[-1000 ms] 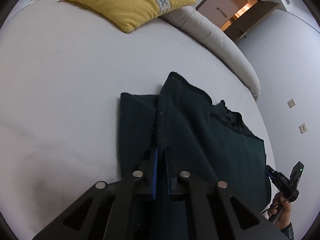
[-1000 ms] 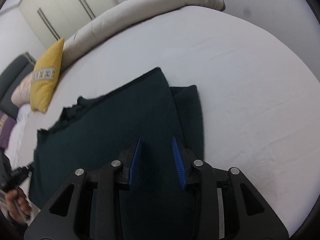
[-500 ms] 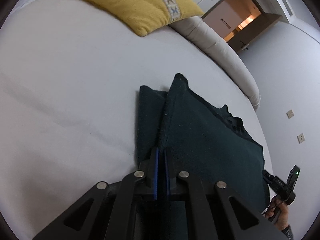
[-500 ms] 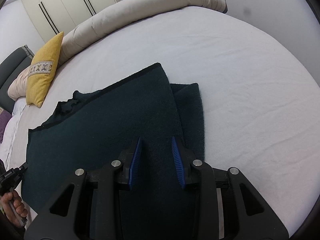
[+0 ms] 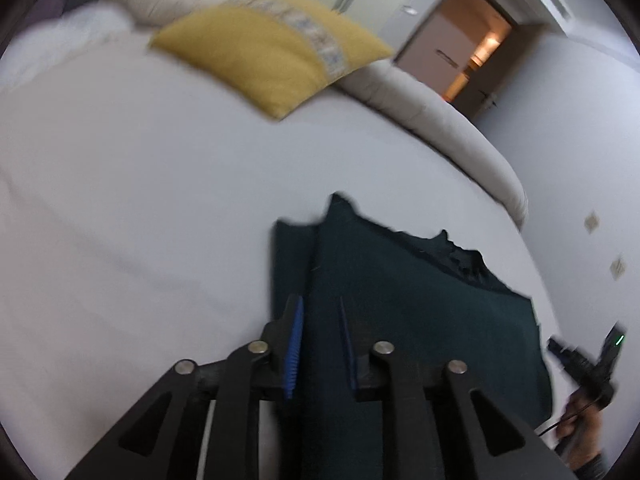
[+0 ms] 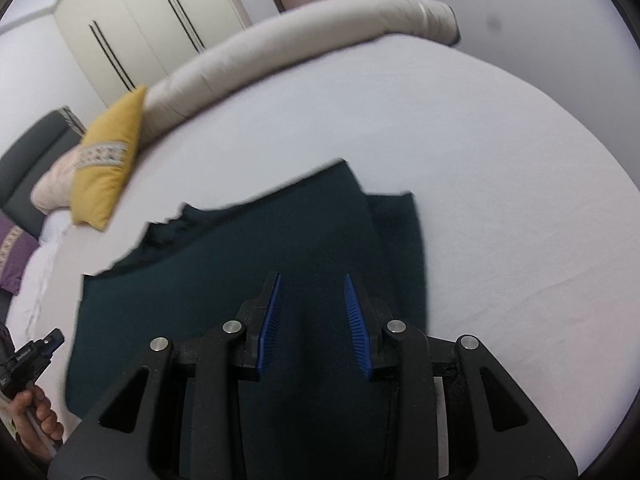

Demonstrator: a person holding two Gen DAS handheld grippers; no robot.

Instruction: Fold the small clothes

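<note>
Since half a second ago, the left gripper point(image 5: 318, 344) has been opened off the fold of the dark green garment point(image 6: 248, 268), presumably to leave the flap lying. The garment is spread on the white bed point(image 6: 500, 184), well short of the yellow cushion point(image 6: 106, 160). The right gripper point(image 6: 312, 316) is held parted, empty, over it. Near edges are hidden; the left view is blurred.
</note>
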